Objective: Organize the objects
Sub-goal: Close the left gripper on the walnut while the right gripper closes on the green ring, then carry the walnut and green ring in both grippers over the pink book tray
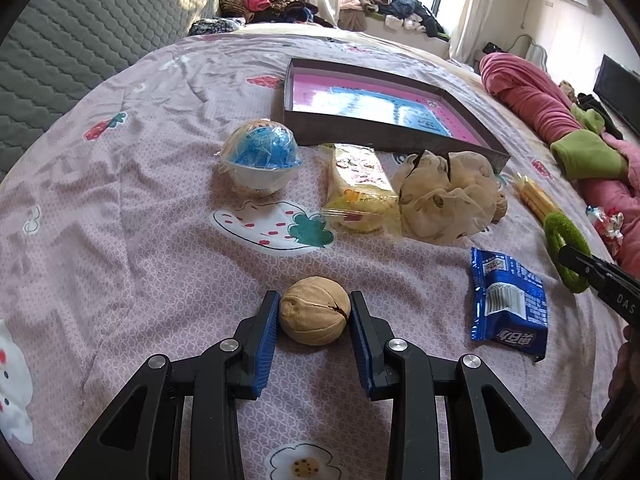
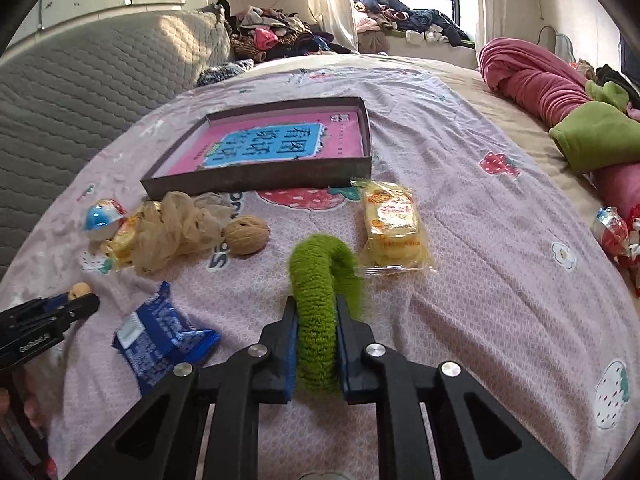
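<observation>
Blue-padded jaws of the left gripper clamp a tan cracked walnut on the pink patterned bedsheet, while the right gripper squeezes a fuzzy green hair ring just above it.

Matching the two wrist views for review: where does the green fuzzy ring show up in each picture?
Left wrist view: the green fuzzy ring is at the right edge, pinched by the right gripper.
Right wrist view: the ring is at bottom centre, clamped between that gripper's pads.
Shared landmark: the blue snack packet lies on the bedspread beside it in both.
</observation>
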Motion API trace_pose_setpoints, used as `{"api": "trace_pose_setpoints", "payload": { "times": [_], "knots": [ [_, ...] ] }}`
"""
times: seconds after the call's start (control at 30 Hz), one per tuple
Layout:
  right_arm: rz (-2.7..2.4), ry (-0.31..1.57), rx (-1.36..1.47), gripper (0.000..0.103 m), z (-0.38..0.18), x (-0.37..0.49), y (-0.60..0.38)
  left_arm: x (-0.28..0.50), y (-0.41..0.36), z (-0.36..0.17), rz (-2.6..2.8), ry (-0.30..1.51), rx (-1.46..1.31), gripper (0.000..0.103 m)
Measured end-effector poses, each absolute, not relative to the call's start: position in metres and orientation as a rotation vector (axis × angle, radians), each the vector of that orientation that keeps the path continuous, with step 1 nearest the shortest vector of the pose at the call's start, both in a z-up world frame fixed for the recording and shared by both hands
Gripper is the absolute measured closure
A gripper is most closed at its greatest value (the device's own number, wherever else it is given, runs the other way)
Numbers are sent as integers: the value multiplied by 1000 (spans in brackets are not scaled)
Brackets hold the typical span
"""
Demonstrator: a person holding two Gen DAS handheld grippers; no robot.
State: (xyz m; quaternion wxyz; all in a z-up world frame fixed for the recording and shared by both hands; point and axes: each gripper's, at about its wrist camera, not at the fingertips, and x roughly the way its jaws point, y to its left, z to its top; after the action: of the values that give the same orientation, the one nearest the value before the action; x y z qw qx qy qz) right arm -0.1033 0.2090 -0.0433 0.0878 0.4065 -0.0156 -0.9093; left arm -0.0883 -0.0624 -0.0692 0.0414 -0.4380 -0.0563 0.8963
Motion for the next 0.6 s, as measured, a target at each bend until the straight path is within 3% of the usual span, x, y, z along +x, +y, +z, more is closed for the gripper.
{"api": "trace_pose_setpoints", "payload": {
  "times": [0.6],
  "knots": [
    [-2704, -20, 1133, 88, -11, -88, 192, -84, -52, -38, 2793, -169, -1297, 68]
  ]
}}
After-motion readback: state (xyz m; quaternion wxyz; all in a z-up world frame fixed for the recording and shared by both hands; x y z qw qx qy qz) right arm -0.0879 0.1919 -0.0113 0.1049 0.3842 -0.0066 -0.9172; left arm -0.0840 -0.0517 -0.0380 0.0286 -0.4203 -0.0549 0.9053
